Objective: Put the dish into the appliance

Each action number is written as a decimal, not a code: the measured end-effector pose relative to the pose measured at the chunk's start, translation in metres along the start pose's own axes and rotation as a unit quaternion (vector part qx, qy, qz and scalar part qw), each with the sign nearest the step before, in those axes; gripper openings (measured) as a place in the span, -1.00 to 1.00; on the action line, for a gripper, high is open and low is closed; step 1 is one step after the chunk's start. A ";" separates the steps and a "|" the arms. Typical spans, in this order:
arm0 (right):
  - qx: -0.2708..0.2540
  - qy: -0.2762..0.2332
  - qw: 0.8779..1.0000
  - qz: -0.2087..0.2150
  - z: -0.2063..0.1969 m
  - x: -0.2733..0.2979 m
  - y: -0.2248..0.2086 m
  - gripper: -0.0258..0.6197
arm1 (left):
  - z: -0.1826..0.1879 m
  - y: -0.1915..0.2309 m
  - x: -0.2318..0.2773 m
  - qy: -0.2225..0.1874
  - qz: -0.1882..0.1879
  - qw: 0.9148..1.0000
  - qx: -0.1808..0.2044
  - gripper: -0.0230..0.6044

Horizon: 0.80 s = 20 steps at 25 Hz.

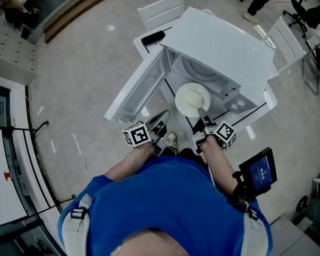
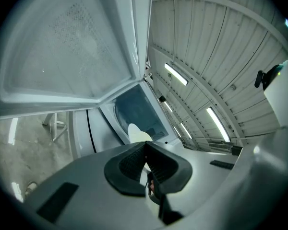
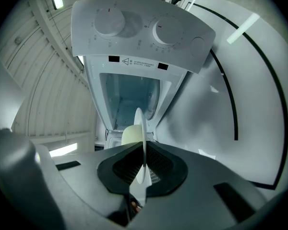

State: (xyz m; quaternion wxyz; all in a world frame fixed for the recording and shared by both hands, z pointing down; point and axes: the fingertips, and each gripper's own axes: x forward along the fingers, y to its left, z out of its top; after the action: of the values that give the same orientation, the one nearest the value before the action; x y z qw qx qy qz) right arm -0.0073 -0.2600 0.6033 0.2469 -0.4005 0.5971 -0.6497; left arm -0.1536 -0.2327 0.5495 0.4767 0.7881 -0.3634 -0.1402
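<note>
While right gripper (image 1: 204, 116) pinches the dish (image 1: 191, 100) facing the open appliance (image 1: 229, 52), left gripper (image 1: 162, 119), at its 9 o'clock, is closed, empty.

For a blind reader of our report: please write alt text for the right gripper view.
The right gripper pinches a white dish by its rim, edge-on, before an open white appliance. Two round knobs sit on its control panel.
</note>
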 end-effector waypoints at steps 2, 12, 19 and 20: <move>0.008 -0.010 1.000 -0.005 0.006 0.007 -0.005 -0.89 | 0.000 0.004 0.008 0.011 -0.001 1.000 -0.003 -0.91; 0.036 -0.048 0.998 -0.031 0.029 0.041 -0.015 -0.89 | 0.012 0.016 0.033 0.046 -0.007 0.999 0.003 -0.91; 0.054 -0.071 0.995 -0.043 0.047 0.068 -0.025 -0.88 | 0.019 0.027 0.052 0.070 -0.016 0.997 0.023 -0.91; 0.058 -0.075 0.995 -0.044 0.049 0.069 -0.024 -0.89 | 0.021 0.025 0.053 0.073 -0.017 0.997 0.028 -0.91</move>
State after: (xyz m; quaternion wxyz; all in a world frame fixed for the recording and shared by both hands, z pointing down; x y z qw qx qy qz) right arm -0.0025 -0.3394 0.6410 0.2845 -0.4592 0.5200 -0.6617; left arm -0.1395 -0.2907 0.5675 0.4774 0.8151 -0.3181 -0.0802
